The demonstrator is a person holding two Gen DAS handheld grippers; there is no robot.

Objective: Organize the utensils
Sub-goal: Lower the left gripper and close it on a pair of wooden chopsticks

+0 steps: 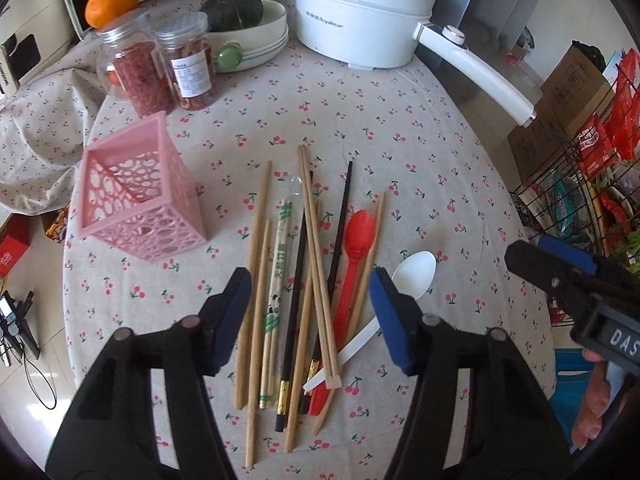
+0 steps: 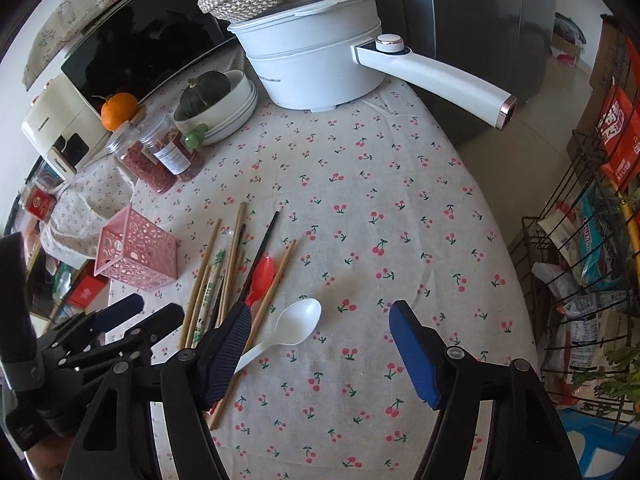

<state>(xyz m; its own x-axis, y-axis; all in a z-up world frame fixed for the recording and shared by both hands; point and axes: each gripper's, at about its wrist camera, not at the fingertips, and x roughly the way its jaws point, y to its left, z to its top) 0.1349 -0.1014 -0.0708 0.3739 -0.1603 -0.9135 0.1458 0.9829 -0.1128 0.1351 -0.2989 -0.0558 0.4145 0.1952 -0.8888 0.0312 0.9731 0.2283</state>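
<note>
The left gripper point(image 1: 310, 314) hangs over a loose heap of utensils on the cherry-print tablecloth point(image 1: 400, 160), jaws spread wide and holding nothing — bamboo chopsticks point(image 1: 260, 264), black chopsticks point(image 1: 338, 240), a red spoon point(image 1: 356, 248) and a white spoon point(image 1: 412, 276) lie crossed beneath it. The pink holder point(image 1: 140, 196) stands just left of the heap, apart from it. The right gripper point(image 2: 320, 344) is likewise released, hovering beside the white spoon — its left finger point(image 2: 228, 344) above the handle. A white electric pot point(image 1: 360, 12) sits at the far edge
</note>
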